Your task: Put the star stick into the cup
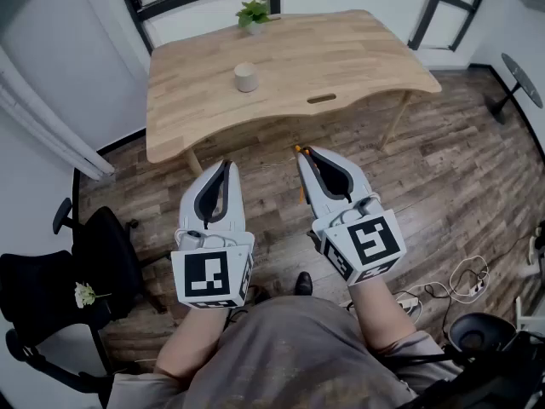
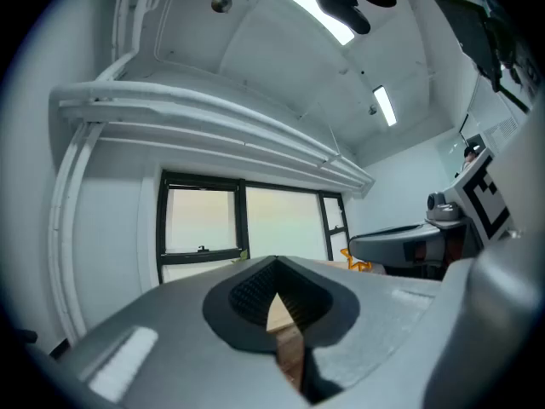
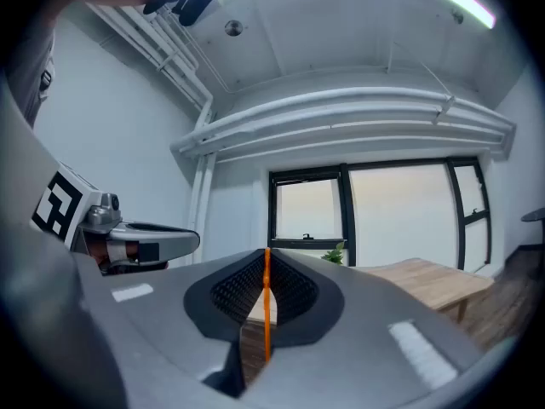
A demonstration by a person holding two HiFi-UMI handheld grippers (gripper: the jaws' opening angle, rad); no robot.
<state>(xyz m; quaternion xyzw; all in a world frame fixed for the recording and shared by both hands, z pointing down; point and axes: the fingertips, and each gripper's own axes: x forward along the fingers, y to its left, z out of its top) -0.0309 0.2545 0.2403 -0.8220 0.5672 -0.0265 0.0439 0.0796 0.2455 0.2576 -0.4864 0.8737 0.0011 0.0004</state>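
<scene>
— Two grippers show in your head view. What does each one carry?

— Your right gripper (image 1: 305,153) has its jaws pressed together on the star stick (image 3: 267,309). In the right gripper view, the orange shaft stands upright between the pads. In the left gripper view, the star end shows just past the right gripper's jaw tips. Your left gripper (image 1: 226,165) has its jaws closed tip to tip with nothing between them.

— Where is the cup relative to the stick?

— The cup (image 1: 246,77) stands upright on the wooden table (image 1: 358,58), well apart from both grippers. Both grippers hang side by side over the floor, short of the table's near edge.

— Count the items.

— One star stick, one cup, one table, one potted plant (image 1: 254,12) at the table's far edge, and two grippers.
</scene>
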